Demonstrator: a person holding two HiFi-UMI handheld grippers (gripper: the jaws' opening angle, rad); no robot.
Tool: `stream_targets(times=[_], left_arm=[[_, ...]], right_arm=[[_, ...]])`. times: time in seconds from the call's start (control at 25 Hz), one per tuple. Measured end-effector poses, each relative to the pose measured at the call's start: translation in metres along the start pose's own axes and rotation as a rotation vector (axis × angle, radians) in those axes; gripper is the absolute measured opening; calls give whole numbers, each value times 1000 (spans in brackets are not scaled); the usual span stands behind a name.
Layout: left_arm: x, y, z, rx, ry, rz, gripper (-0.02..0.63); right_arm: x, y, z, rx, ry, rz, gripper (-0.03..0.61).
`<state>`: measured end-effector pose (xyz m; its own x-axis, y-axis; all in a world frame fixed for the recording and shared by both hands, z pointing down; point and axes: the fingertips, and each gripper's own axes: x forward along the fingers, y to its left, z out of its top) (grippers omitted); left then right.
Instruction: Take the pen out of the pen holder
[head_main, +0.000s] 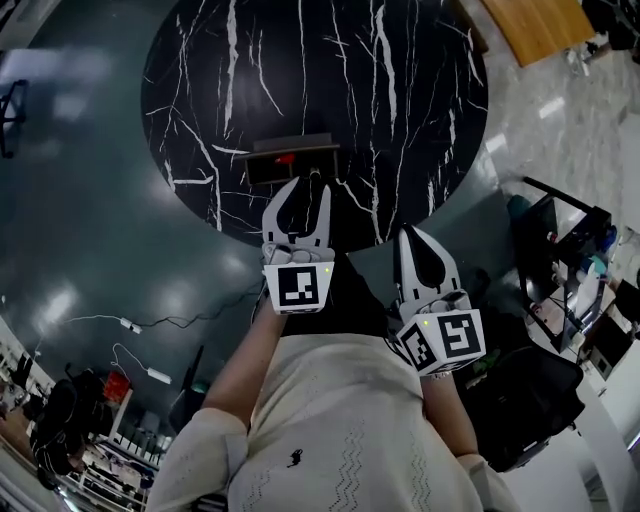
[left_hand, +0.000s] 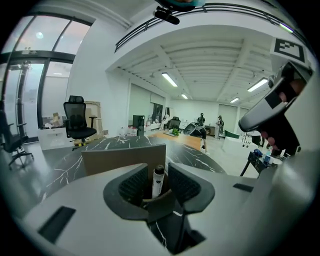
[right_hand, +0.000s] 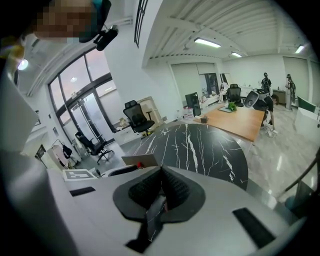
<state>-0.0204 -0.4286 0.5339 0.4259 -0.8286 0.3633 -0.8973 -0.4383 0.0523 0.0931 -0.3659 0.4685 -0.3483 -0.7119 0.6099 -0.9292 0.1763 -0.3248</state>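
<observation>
A brown box-shaped pen holder (head_main: 290, 160) stands near the front edge of the round black marble table (head_main: 400, 90), with something red (head_main: 286, 158) in it. My left gripper (head_main: 298, 195) hovers just in front of the holder, its jaws wide apart. In the left gripper view a pen (left_hand: 158, 179) with a white barrel and black cap stands upright in the pen holder (left_hand: 115, 159), framed between the jaws of the left gripper (left_hand: 159, 175) with a gap on each side. My right gripper (head_main: 414, 240) hangs off the table's edge to the right, shut and empty; the right gripper (right_hand: 161, 184) looks toward the pen holder (right_hand: 141, 161).
A wooden table (head_main: 535, 25) stands at the far right. A black rack with clutter (head_main: 560, 250) sits on the floor at the right. Cables and a power strip (head_main: 130, 325) lie on the floor at the left. Office chairs (left_hand: 77, 122) stand beyond the table.
</observation>
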Motion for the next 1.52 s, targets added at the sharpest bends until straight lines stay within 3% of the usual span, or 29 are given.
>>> stream_targets(times=[0.44, 0.64, 1.12, 1.52], left_arm=[[18, 7, -24, 22, 17, 36, 110], [22, 8, -21, 53, 19, 33, 77], [-9, 9, 23, 88, -77, 98, 75], [-65, -22, 87, 199, -137, 84, 75]], right_arm=[[13, -4, -11, 8, 43, -6, 17], [12, -6, -11, 5, 47, -7, 17], [-14, 7, -3, -36, -7, 51, 17], [-53, 37, 13, -115, -101, 163, 17]])
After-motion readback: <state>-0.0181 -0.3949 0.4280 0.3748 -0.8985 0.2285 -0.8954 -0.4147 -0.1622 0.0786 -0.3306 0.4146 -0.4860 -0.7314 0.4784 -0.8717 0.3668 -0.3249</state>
